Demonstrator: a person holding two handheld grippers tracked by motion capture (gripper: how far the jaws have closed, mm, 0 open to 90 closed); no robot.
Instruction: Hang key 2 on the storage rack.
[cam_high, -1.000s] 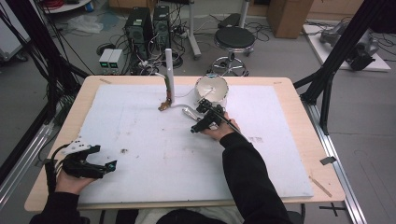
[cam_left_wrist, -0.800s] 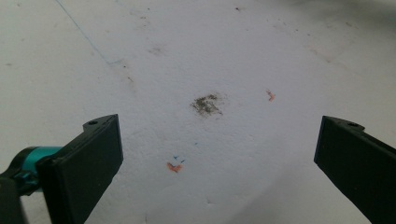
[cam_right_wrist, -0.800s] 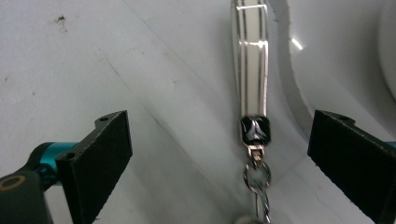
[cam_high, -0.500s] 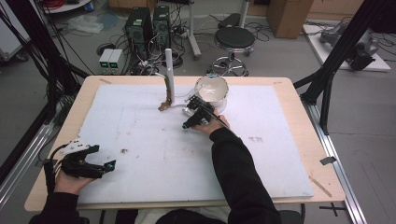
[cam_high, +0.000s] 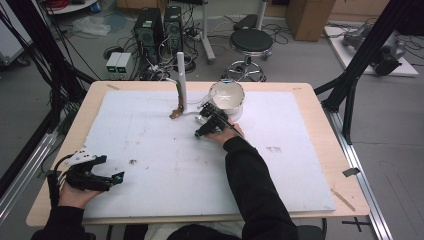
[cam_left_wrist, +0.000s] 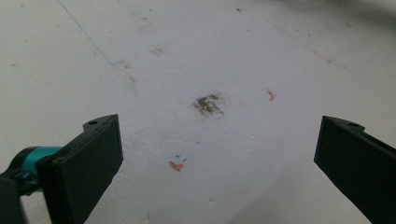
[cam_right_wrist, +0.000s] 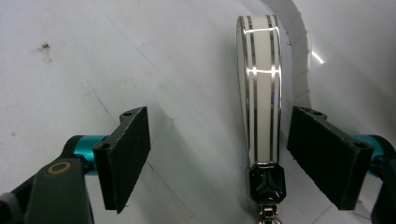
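Strap, glossy white with silver stripes, lies flat between the right hand-held gripper's wide jaws; looks light and slippery, so pinch its edges mid-length. Left hand-held gripper gapes wide, empty.

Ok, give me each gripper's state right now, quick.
Left gripper: open, holding nothing, over the white mat.
Right gripper: open, jaws either side of the striped strap, not closed on it.

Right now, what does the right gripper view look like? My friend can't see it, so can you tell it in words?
A glossy white strap with thin silver stripes lies on the white table, between the right gripper's two open black jaws and nearer the jaw on the view's right. A black faceted clasp ends the strap at the bottom, and a white curved rim sits just beyond it.
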